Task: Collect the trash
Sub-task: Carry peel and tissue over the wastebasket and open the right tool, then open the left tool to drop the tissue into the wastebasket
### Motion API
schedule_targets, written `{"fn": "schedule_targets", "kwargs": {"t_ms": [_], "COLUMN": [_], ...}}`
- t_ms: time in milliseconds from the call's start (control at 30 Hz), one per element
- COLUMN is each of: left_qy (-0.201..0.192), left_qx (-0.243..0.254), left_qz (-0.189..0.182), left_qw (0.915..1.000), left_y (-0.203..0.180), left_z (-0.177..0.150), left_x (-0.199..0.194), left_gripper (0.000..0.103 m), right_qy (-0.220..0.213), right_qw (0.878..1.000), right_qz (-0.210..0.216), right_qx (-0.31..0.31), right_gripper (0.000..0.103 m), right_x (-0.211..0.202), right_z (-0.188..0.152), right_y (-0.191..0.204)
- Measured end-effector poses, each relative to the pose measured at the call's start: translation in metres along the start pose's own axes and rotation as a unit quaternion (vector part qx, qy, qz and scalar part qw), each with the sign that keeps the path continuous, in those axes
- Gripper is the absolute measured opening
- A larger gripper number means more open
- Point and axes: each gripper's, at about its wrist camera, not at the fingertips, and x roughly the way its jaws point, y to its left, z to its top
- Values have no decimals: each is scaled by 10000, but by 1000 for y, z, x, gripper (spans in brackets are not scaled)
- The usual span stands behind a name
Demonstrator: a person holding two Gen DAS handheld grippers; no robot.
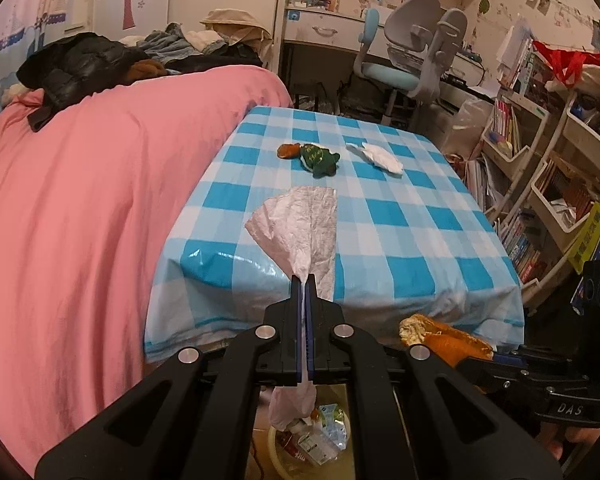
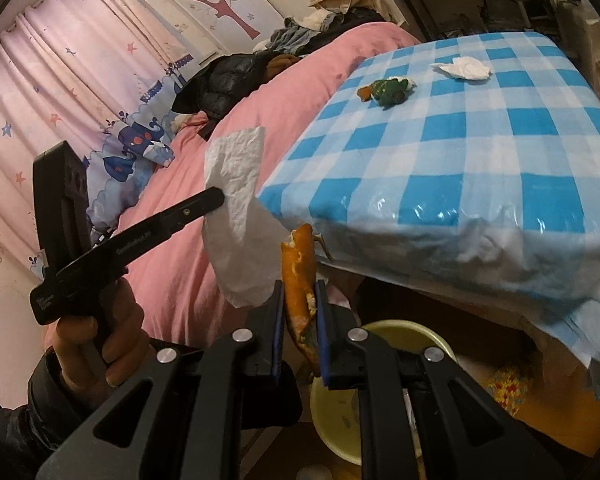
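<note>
My left gripper is shut on a crumpled white tissue, held in the air before the table's near edge; the tissue also shows in the right wrist view. My right gripper is shut on an orange peel, also seen in the left wrist view. A yellow bin sits on the floor below both grippers, with wrappers in it. On the blue checked table lie a green wrapper with an orange scrap and a white tissue.
A pink bed runs along the table's left side, with dark clothes piled at its far end. Book racks stand to the right. A desk chair stands behind the table.
</note>
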Motion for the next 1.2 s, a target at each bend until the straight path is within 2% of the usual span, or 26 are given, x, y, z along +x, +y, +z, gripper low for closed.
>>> {"fn": "schedule_targets", "kwargs": {"t_ms": [300,500,667,800,1000,1067,1167,1200], "left_qy": [1,60,433,903,1669,1716,1583,1494], "left_qx": [0,15,-133,-280,-234,-176,-178,-158], "left_qz": [-1,9,-80,-150,-261,-213,-119,-42], "left_qw": [10000,10000,9989,9954,9854,9848,9872,9886], "left_y": [1,1,-1,-6,-14,-16,-16,-16], "left_z": [-2,-5,-27,-49,-82,-87,-84,-81], "left_x": [-1,0,3,9,21,21,15,12], "left_gripper": [2,2,2,2,2,2,10,17], "right_qy": [193,477,991,1351,1552,1507,1362,1301], "right_qw": [9997,9985,9932,9871,9820,9815,9828,9834], "right_qz": [-95,-258,-592,-842,-1074,-1176,-1249,-1261], "right_qx": [-71,-98,-124,-150,-88,-87,-54,-44], "right_gripper": [15,15,15,15,22,37,43,44], "right_x": [6,16,34,47,55,54,47,45], "right_z": [-10,-19,-34,-43,-47,-49,-46,-46], "right_y": [0,-1,-5,-9,-13,-13,-12,-13]}}
